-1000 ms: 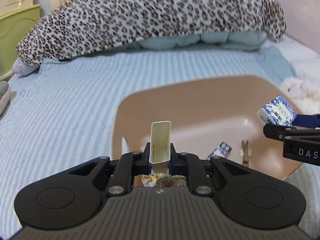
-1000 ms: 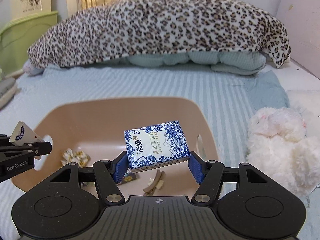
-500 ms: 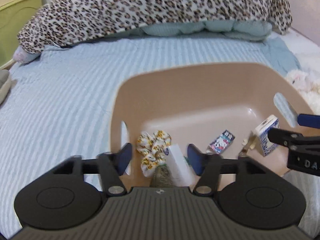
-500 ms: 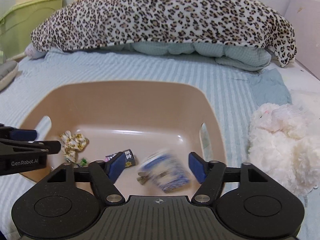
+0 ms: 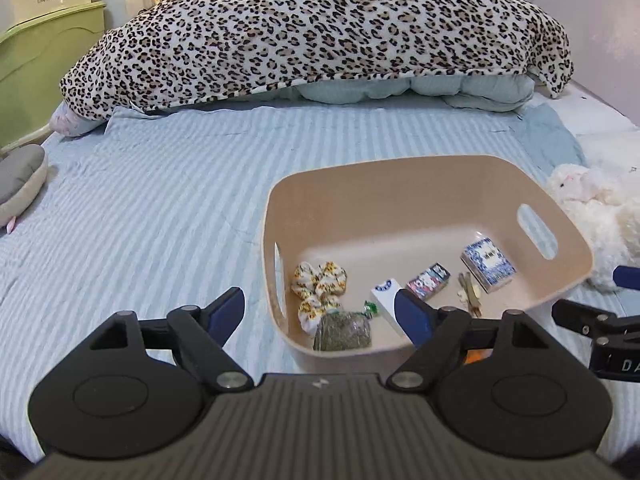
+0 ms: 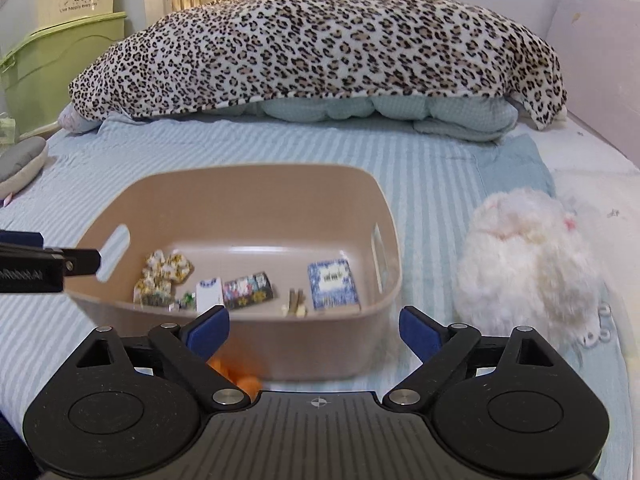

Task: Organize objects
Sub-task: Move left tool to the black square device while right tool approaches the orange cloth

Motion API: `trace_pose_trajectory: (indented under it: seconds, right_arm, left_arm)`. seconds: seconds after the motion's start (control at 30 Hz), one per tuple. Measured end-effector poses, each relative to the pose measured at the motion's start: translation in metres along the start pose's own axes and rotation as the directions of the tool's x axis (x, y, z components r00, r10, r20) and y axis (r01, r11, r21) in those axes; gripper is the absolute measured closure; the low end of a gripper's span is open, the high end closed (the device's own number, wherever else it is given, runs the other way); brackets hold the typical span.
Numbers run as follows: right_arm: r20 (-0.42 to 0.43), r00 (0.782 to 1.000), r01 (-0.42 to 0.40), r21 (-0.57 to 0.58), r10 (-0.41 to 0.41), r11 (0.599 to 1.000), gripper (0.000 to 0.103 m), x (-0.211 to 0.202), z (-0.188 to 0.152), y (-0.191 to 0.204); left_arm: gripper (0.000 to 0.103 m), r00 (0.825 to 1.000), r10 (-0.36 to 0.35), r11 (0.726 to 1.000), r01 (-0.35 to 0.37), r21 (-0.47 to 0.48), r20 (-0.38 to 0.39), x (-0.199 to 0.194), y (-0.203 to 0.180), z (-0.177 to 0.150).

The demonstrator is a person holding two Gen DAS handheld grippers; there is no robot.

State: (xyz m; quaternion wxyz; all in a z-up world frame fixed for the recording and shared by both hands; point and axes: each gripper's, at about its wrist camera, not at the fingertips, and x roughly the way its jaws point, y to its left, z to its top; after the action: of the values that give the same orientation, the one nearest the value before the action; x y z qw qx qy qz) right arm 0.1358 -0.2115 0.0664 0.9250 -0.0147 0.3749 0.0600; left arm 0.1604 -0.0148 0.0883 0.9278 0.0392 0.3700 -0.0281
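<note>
Left wrist view: the tan basket (image 5: 400, 184) sits on the striped blue bed (image 5: 140, 208), two slot handles cut into its side walls, rim rounded. Inside it, laid flat on the floor: a yellow-and-white scrunchie (image 5: 318, 286) at the left, a dark green glittery pouch (image 5: 342, 336) just in front of it, a white box (image 5: 390, 304) near the middle, a small printed card pack (image 5: 428, 281) beside that, a brownish hair clip (image 5: 470, 294), and a blue-and-white patterned box (image 5: 487, 265) toward the right wall. Left gripper (image 5: 320, 316) is spread wide, holding nothing. Over on the right wrist view, the right gripper (image 6: 314, 326) is likewise apart and empty, hanging at the basket's near wall. Something orange (image 6: 240, 376) peeks out below that wall, blurred. A fluffy white plush toy (image 6: 528, 256) lies just right of the basket; a leopard-print blanket (image 6: 320, 40) is heaped at the head of the bed.
</note>
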Motion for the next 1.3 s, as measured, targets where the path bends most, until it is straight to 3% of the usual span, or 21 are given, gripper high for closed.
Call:
trace_pose_trajectory:
  seconds: [0.4, 0.8, 1.13, 1.3]
  right_arm:
    - [-0.094, 0.995, 0.016, 0.016, -0.014, 1.000, 0.008, 0.008, -0.041, -0.002]
    - [-0.145, 0.989, 0.021, 0.012, -0.019, 1.000, 0.006, 0.021, -0.056, -0.002]
    - [-0.141, 0.989, 0.052, -0.007, -0.053, 0.999, 0.004, 0.026, -0.057, -0.001]
    - [-0.147, 0.987, 0.067, 0.035, -0.061, 0.997, 0.005, 0.029, -0.056, -0.011]
  left_arm:
    - [0.017, 0.995, -0.004, 0.997, 0.011, 0.077, -0.095, 0.009, -0.011, -0.046]
    - [0.017, 0.970, -0.031, 0.993, 0.058, 0.103, -0.242, 0.056, -0.035, -0.088]
    - [0.017, 0.965, -0.106, 0.990, 0.126, 0.070, -0.239, 0.065, -0.048, -0.092]
    - [0.017, 0.955, -0.152, 0.984, 0.169, 0.048, -0.256, 0.071, -0.055, -0.091]
